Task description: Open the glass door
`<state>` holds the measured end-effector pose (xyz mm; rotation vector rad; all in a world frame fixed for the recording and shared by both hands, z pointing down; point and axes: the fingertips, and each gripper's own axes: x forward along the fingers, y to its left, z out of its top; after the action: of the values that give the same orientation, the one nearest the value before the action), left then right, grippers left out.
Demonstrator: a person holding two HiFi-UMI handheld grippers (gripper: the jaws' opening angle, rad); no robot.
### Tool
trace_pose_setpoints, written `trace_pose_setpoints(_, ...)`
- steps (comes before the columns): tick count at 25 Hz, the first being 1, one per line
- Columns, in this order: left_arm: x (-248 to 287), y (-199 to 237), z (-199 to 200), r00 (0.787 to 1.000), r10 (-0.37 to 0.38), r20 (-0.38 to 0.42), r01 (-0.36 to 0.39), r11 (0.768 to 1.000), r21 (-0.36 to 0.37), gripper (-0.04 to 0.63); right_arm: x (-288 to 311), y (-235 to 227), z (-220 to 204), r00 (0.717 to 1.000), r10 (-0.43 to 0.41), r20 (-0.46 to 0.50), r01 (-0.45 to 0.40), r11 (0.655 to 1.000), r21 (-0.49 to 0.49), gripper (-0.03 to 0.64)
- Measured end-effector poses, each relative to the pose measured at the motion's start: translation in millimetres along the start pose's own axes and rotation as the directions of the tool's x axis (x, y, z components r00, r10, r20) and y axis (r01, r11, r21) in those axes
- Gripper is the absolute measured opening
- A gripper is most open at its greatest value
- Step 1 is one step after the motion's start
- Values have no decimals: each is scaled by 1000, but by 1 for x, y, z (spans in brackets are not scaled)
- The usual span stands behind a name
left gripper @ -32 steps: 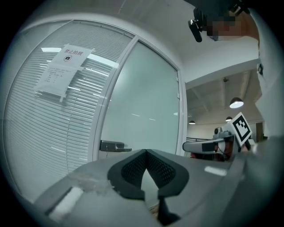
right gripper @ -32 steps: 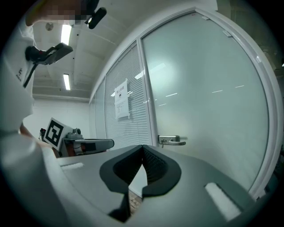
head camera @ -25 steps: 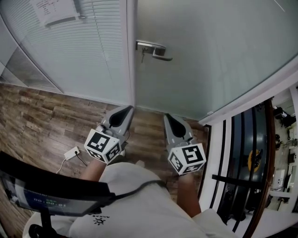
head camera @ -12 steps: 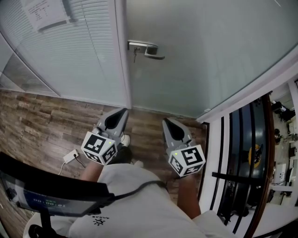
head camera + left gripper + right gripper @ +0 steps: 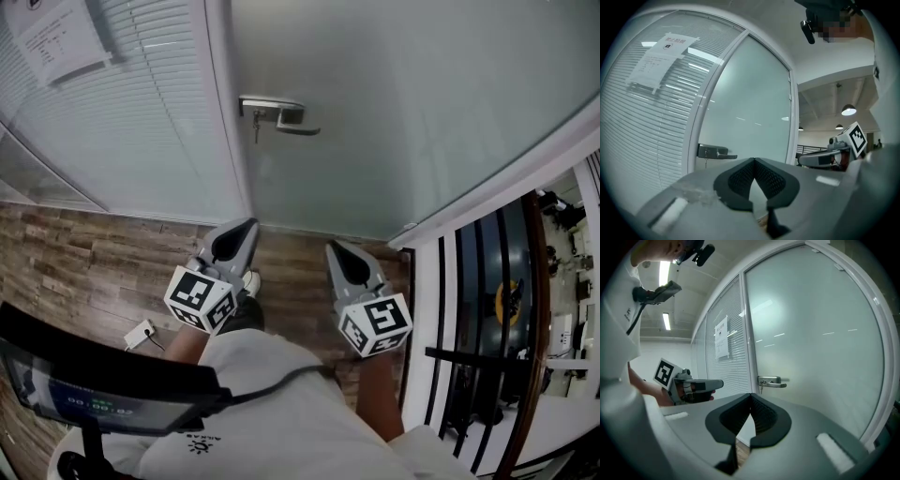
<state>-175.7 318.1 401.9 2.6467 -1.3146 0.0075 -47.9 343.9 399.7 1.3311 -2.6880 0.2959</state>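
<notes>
The frosted glass door (image 5: 403, 112) stands closed, with a silver lever handle (image 5: 279, 113) near its left edge and a key hanging below it. Both grippers are held level in front of the door, well short of the handle. My left gripper (image 5: 247, 227) is shut and empty, low and left of the handle. My right gripper (image 5: 335, 248) is shut and empty too, low and to the right. The left gripper view has the handle (image 5: 716, 152) left of the touching pads (image 5: 754, 160). Past the right gripper (image 5: 750, 394) the handle (image 5: 771, 382) is ahead, slightly right.
A glass panel with white blinds (image 5: 141, 122) and a paper notice (image 5: 54, 42) adjoins the door on the left. A white plug with cable (image 5: 140, 332) lies on the wood floor. A black railing (image 5: 469, 319) runs along the right. A dark screen edge (image 5: 94, 375) sits near me.
Both grippers have come a little nearer to the door, side by side. The handle has slid left and lower in the head view. Both pairs of jaws stayed shut.
</notes>
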Motion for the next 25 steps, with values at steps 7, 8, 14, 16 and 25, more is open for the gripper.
trace_pose_setpoints(7,58,47,16,998,-64,-15,64,998,24,2,74,-28,26,1000,-14,5,14,1000,5,9)
trace_pose_setpoints(8,66,55,19,997,-72,-17,73,997,22,0,88,-30,27,1000,-11,-7,11,1000,-8,9)
trace_pose_setpoints(14,104,87,30,992,-119,-37,120,992,32,-5,143,-43,40,999,-25,-35,22,996,-89,9)
trace_pose_setpoints(16,110,96,30,991,-127,-49,130,990,49,0,157,-51,39,997,-56,-61,47,991,-128,9)
trace_pose_setpoints(25,126,126,34,976,-209,-69,214,973,82,2,211,-93,24,950,-255,-181,144,872,-468,9)
